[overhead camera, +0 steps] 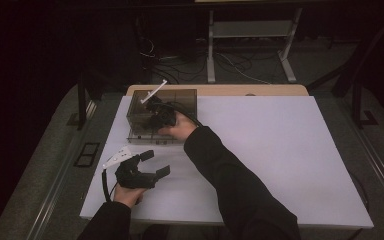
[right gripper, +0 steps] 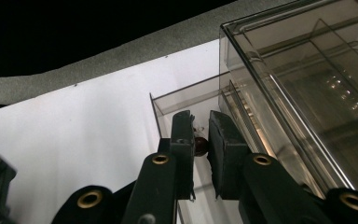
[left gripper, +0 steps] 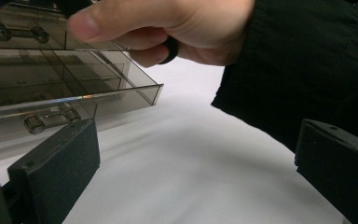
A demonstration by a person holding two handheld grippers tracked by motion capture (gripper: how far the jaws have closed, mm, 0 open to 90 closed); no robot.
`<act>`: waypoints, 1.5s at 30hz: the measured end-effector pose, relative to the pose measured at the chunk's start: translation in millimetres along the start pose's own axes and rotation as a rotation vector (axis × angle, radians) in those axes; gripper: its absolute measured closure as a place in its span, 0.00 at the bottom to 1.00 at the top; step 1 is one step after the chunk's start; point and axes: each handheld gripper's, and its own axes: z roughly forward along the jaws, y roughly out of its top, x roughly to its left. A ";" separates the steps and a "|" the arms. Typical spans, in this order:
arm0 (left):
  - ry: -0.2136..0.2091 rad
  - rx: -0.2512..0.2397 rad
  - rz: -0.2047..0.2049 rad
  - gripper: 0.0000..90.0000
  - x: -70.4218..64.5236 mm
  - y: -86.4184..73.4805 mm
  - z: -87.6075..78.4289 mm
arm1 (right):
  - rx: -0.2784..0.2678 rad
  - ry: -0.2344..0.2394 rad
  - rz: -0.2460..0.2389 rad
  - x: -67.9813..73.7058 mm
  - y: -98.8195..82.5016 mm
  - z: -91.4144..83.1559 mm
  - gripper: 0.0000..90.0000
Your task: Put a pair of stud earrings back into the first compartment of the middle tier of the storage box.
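A smoky clear drawer box [overhead camera: 180, 100] stands at the back left of the white table [overhead camera: 280, 160]. My right gripper [overhead camera: 155, 114] reaches over its front, held by a hand in a dark sleeve. In the right gripper view the right gripper [right gripper: 199, 117] is shut on a small dark red piece [right gripper: 201, 146], just above an open drawer [right gripper: 186, 99] that juts out of the box [right gripper: 307, 93]. My left gripper [overhead camera: 156, 163] rests near the table's front left, open with nothing between its fingers. The left gripper [left gripper: 198, 177] looks at the box [left gripper: 51, 70] and its pulled-out drawer [left gripper: 121, 95].
A wooden strip [overhead camera: 260, 90] runs along the table's back edge. Behind it stand a metal frame [overhead camera: 250, 45] and loose cables [overhead camera: 180, 70] on the floor. The person's right hand [left gripper: 168, 28] and sleeve [left gripper: 307, 70] cross in front of my left gripper.
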 end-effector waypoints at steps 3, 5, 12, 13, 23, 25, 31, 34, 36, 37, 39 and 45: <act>-0.003 0.000 0.000 0.00 -0.1 -0.1 0.2 | 0.008 0.002 -0.006 0.3 2.0 7.3 0.88; -0.003 0.001 0.002 0.00 0.0 -0.1 -0.2 | 0.014 0.000 -0.005 0.9 2.0 10.6 0.87; -0.002 -0.001 0.001 0.00 0.3 0.1 -0.4 | 0.020 0.003 0.019 0.4 0.4 4.3 0.79; -0.002 -0.001 0.000 0.00 0.3 0.2 -0.5 | 0.020 0.000 0.016 0.8 0.1 2.1 0.77; 0.002 -0.004 0.000 0.00 0.4 0.3 -0.5 | -0.009 -0.032 0.007 10.2 -7.7 -32.8 0.53; 0.002 -0.004 -0.001 0.00 0.2 0.3 -0.4 | -0.015 -0.058 0.010 12.0 -10.5 -41.7 0.43; 0.006 -0.001 0.001 0.00 0.7 0.3 0.1 | -0.021 -0.077 0.034 14.7 -22.6 -70.0 0.14; 0.007 -0.001 -0.002 0.00 0.5 0.0 0.8 | -0.028 -0.088 0.051 16.1 -32.6 -83.7 0.12; 0.009 0.002 0.004 0.00 0.6 0.0 1.1 | -0.028 -0.089 0.067 16.3 -40.0 -92.9 0.01; 0.009 0.003 0.005 0.00 0.5 0.0 1.1 | -0.023 -0.093 0.067 16.1 -43.9 -97.6 0.00; 0.008 0.002 0.006 0.00 0.5 0.0 1.3 | -0.025 -0.113 0.070 16.0 -51.8 -107.0 0.00; 0.011 0.005 0.005 0.00 0.4 -0.1 1.6 | -0.051 -0.153 0.116 16.4 -77.2 -135.8 0.00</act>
